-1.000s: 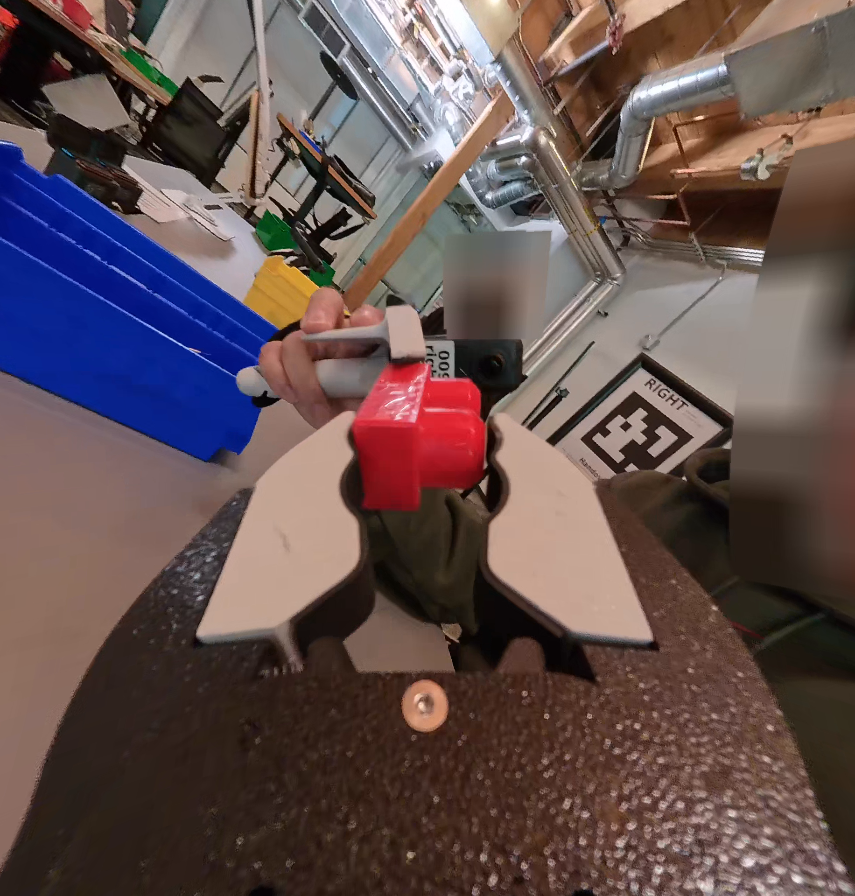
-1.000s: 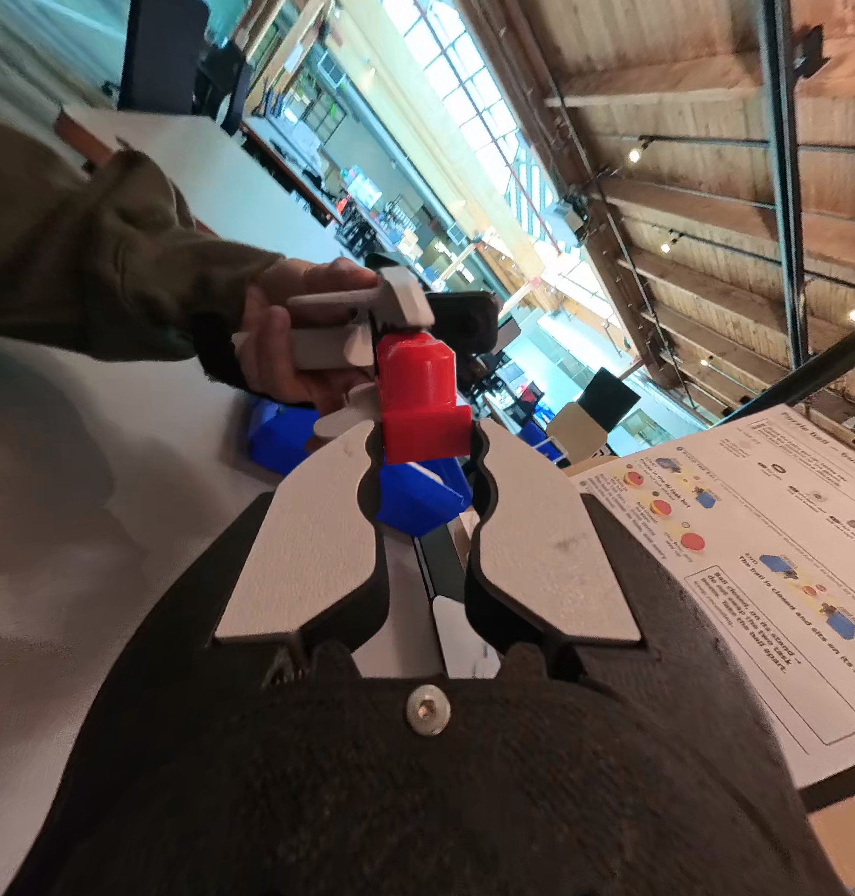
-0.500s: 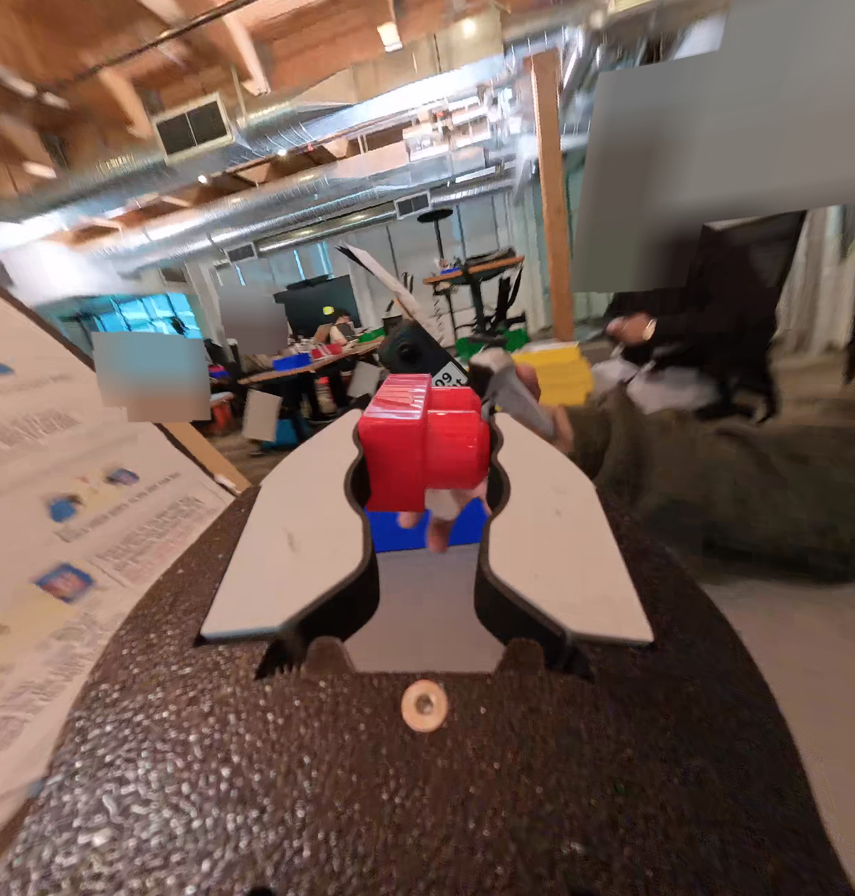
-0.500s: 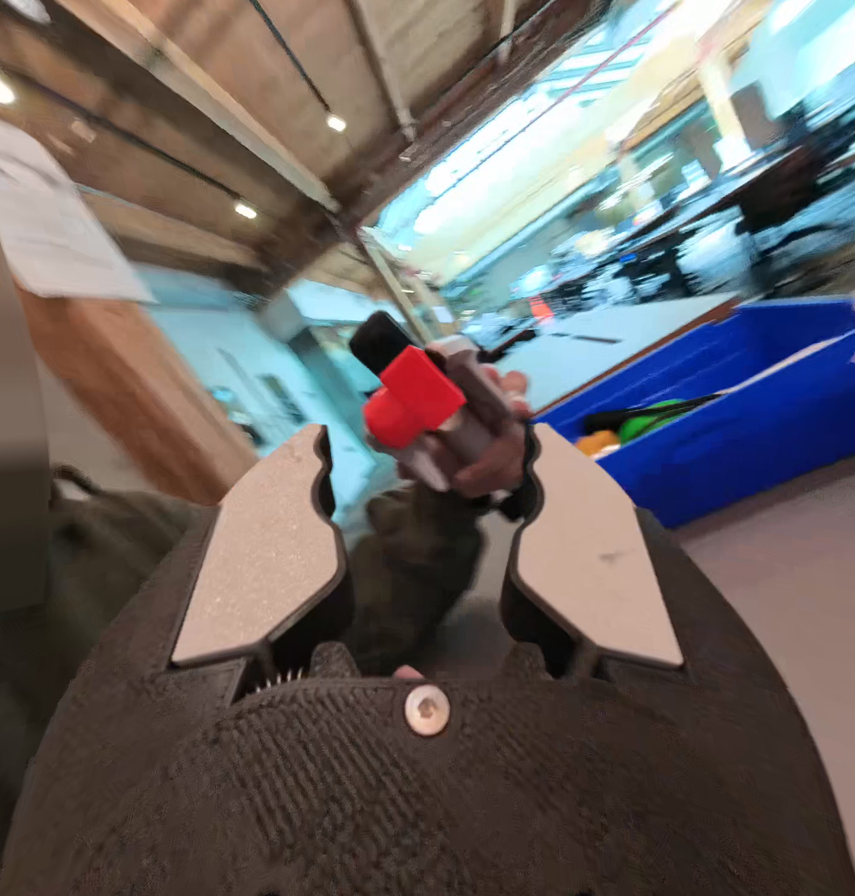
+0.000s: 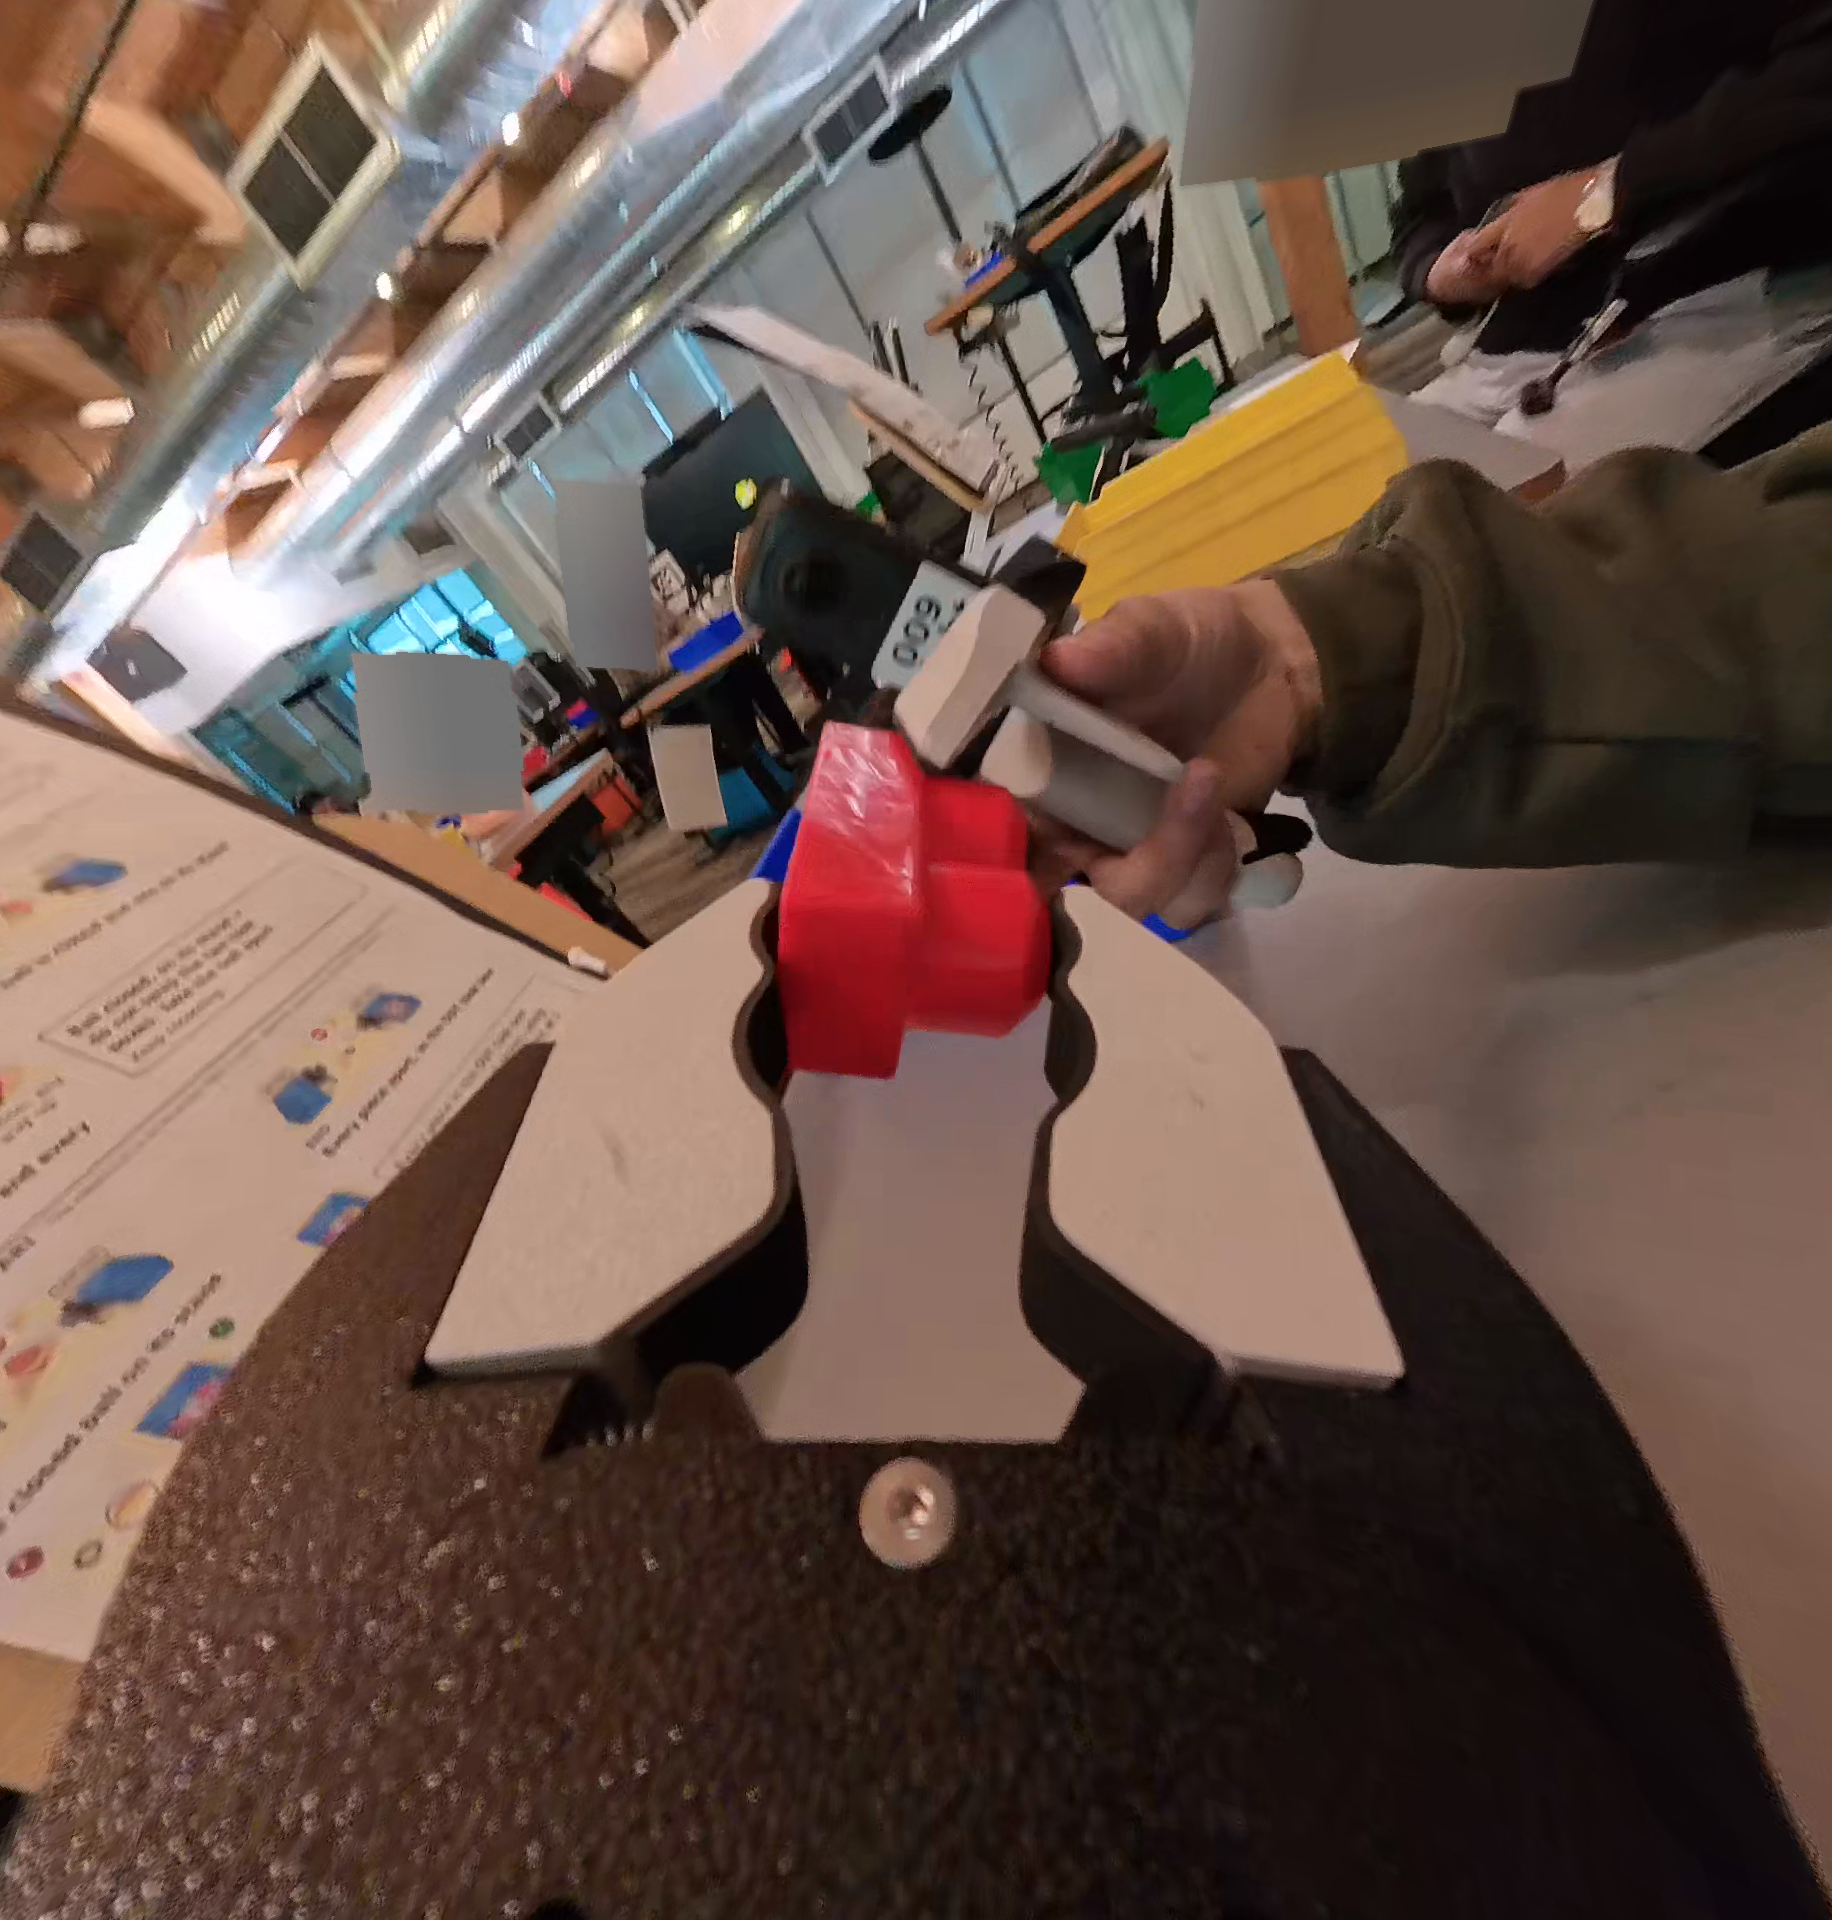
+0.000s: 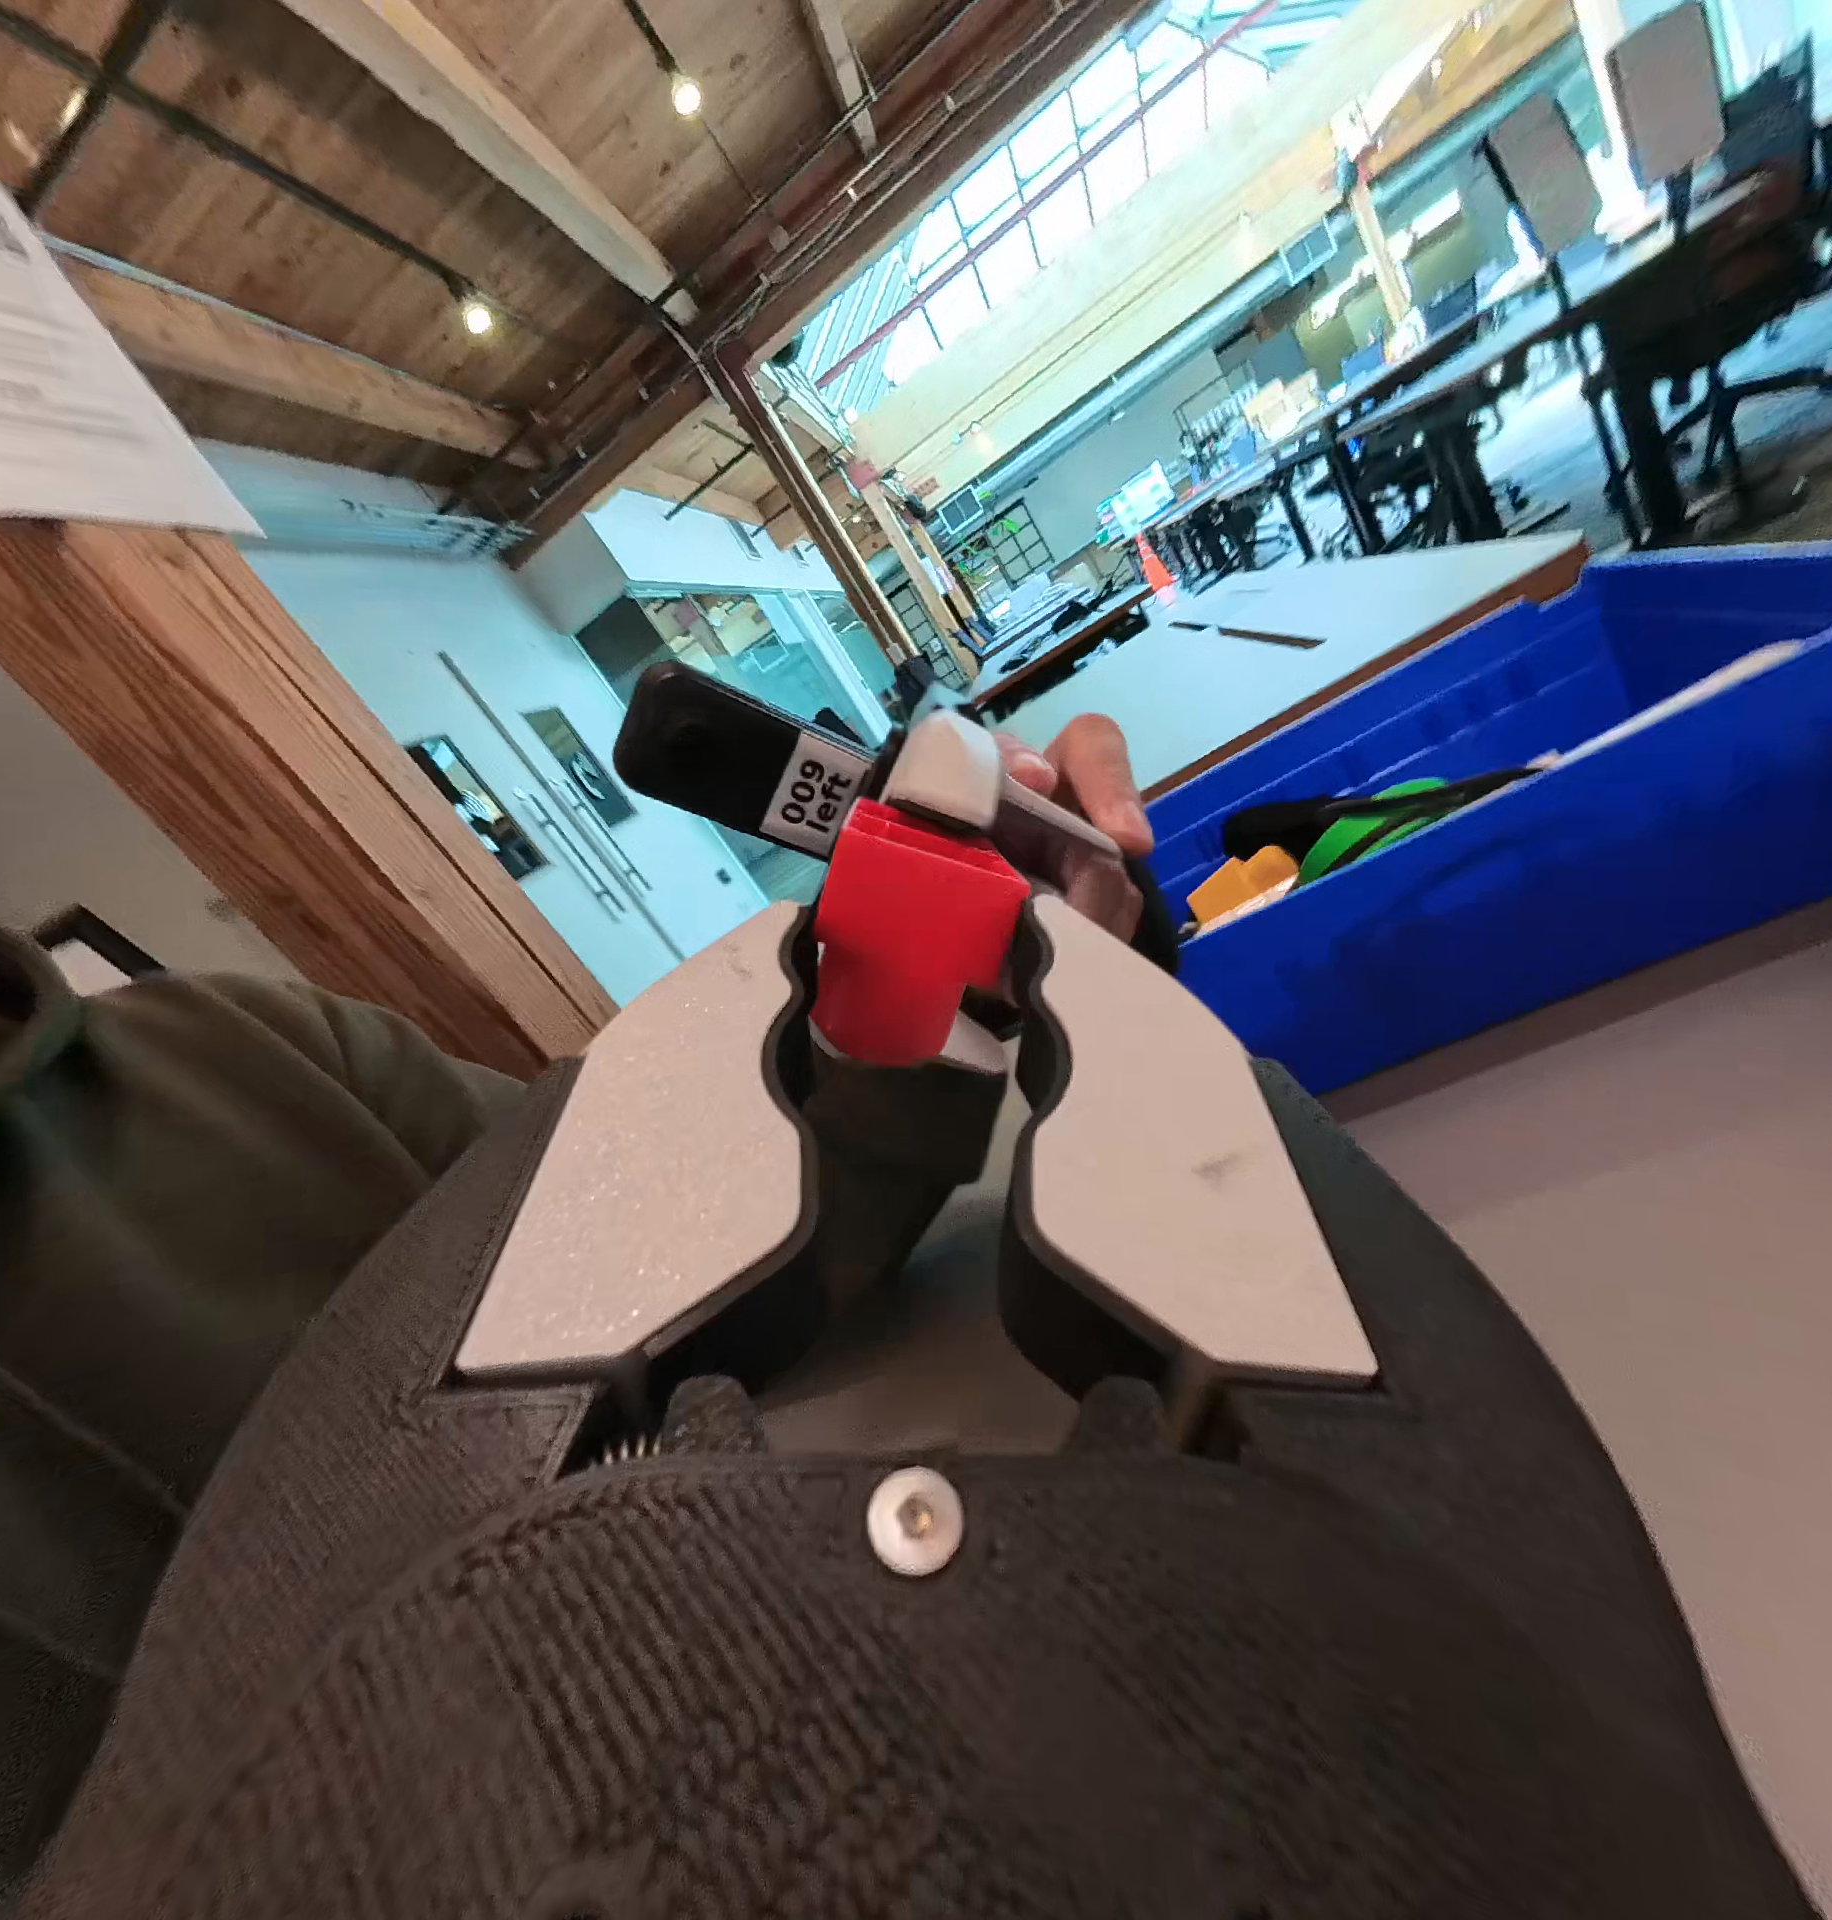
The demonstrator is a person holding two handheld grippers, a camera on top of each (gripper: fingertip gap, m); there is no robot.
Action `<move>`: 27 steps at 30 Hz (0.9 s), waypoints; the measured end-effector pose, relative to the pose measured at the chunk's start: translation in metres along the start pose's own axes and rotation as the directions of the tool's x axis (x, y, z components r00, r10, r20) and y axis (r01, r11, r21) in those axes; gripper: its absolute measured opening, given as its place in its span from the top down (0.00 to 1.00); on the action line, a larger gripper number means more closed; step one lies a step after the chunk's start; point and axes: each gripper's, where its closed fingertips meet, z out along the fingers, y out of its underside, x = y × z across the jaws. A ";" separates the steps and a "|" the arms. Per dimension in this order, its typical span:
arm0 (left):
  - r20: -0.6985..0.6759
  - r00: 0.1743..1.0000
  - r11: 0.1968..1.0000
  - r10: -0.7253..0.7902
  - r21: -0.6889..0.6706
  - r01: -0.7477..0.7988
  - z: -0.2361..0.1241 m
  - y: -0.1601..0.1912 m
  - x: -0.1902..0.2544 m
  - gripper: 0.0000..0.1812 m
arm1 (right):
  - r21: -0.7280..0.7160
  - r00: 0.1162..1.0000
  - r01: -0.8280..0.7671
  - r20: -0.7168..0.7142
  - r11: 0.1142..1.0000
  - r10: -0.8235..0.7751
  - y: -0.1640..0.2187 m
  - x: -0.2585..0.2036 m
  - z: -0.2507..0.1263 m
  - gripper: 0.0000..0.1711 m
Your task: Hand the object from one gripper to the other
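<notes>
The red block (image 5: pixel 907 909) sits at centre frame in the left wrist view, pinched between the tips of the left gripper (image 5: pixel 912 966), whose jaws are narrow and pressed on its sides. Half a second ago the right gripper (image 6: pixel 917 971) stood wide and well back from it; now, in the right wrist view, its jaws have narrowed around the block's (image 6: pixel 917 935) lower stub, touching or nearly so. Both tools are now on the object, so the handover looks close to its midpoint, with the left yet to let go. Whether the right jaws truly bear on the block is hard to make out. The blue bin (image 6: pixel 1577 831) at right is cut off, its contents partly hidden.
</notes>
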 end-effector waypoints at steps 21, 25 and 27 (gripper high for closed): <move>-0.118 0.639 0.646 -0.760 -0.029 0.763 0.030 0.005 -0.002 0.60 | -0.045 0.697 0.703 -0.152 0.709 -0.701 -0.020 -0.021 -0.039 0.79; -0.122 0.693 0.700 -0.711 -0.021 0.714 0.032 0.002 0.002 0.63 | -0.009 0.724 0.682 -0.130 0.731 -0.677 -0.020 -0.023 -0.035 0.79; -0.159 0.717 0.726 -0.678 0.005 0.688 0.031 -0.005 0.005 0.73 | -0.017 0.740 0.665 -0.119 0.746 -0.662 -0.017 -0.021 -0.033 0.79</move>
